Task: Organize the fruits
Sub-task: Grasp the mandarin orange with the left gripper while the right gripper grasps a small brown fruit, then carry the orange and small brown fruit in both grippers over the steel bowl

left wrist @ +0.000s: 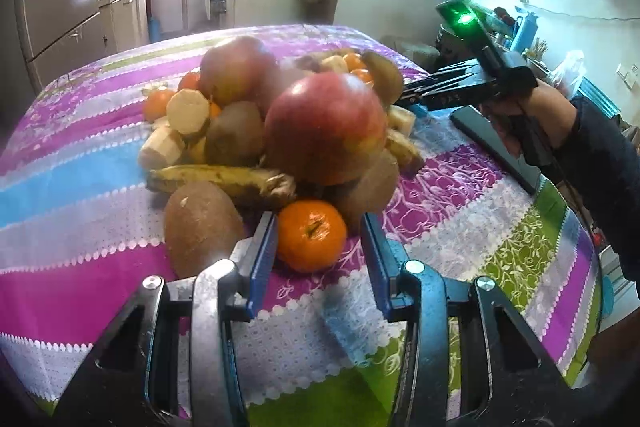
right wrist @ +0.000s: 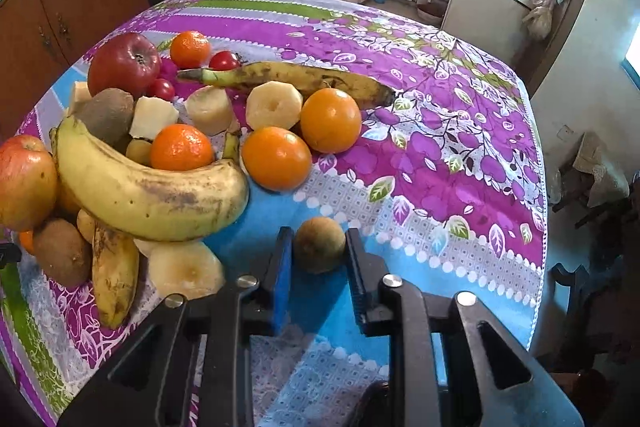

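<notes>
A round table under a striped, flowered cloth (right wrist: 440, 115) of purple, blue, green and grey filled both views and carried all the fruit. On it a heap of fruit (left wrist: 280, 123) rose straight ahead of the left claw (left wrist: 318, 227): two red apples on top, kiwis, peeled pale chunks, spotted bananas and small oranges packed together. A large brown kiwi (left wrist: 202, 227) lay just left of the left claw's left finger, touching or nearly touching it. The left claw stood apart, its blue pads either side of a small mandarin (left wrist: 312, 235) at the near foot of the heap; the mandarin sat between the fingertips, near the left pad and clear of the right one, resting on the cloth.

From the right wrist view, a big yellow banana (right wrist: 152, 191) curved ahead and to the left of the right claw (right wrist: 318, 247), with two oranges (right wrist: 276, 159) beyond the fingertips. The right claw's fingers had closed in beside a small brown-green kiwi (right wrist: 319, 245), which sat between the tips; whether they pressed it I could not tell. It was low over the blue stripe
</notes>
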{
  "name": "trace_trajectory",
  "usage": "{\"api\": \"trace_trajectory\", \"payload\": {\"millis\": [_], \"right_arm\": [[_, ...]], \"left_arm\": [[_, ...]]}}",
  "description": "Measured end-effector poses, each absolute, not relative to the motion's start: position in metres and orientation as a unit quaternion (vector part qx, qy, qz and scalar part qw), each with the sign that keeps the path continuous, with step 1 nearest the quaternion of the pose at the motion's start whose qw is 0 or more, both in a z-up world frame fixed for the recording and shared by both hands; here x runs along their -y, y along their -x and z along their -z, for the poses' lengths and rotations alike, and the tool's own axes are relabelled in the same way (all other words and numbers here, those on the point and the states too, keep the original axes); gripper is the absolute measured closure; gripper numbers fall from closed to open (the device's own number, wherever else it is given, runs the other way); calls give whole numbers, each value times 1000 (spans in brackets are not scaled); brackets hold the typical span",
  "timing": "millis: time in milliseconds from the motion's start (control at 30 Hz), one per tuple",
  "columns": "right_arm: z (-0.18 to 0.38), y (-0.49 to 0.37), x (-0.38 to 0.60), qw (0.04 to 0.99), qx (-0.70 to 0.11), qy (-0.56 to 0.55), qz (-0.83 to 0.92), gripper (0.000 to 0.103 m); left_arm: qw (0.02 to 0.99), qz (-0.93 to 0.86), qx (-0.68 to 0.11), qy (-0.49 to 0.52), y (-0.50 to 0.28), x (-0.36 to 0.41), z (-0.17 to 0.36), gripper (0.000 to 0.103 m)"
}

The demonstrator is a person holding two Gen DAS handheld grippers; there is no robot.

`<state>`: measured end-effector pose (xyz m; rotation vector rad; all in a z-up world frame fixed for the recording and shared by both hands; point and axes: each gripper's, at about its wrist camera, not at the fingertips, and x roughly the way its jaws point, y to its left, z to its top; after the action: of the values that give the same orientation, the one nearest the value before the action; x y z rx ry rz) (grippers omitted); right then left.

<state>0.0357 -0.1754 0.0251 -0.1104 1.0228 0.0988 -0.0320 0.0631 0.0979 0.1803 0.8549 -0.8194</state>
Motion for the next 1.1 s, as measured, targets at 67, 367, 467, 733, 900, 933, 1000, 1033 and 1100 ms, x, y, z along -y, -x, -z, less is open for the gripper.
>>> {"api": "trace_trajectory", "payload": {"millis": [67, 367, 467, 733, 900, 933, 1000, 1033, 1100], "right_arm": [[-27, -30, 175, 874, -482, 51, -47, 75], [-64, 6, 171, 901, -428, 23, -62, 75], [-73, 16, 167, 908, -413, 20, -62, 75], [-109, 45, 149, 932, -356, 29, -68, 75], [-130, 61, 131, 940, -330, 35, -83, 75], [-134, 64, 125, 941, -324, 36, -87, 75], [-146, 69, 112, 944, -311, 38, -100, 75], [-150, 70, 106, 945, -307, 39, -105, 75], [-163, 72, 85, 946, -294, 42, -128, 75]], "left_arm": [[824, 383, -407, -91, 31, -62, -95, 58], [820, 381, -406, -131, 35, -48, -93, 49], [823, 373, -406, -134, 35, -48, -93, 53], [825, 375, -404, -123, 45, -54, -96, 60], [839, 371, -385, -107, 55, -65, -113, 60], [844, 366, -379, -100, 57, -70, -120, 60], [853, 359, -367, -89, 62, -79, -133, 60], [861, 353, -357, -81, 65, -88, -144, 60], [873, 343, -339, -72, 73, -105, -164, 60]]}}
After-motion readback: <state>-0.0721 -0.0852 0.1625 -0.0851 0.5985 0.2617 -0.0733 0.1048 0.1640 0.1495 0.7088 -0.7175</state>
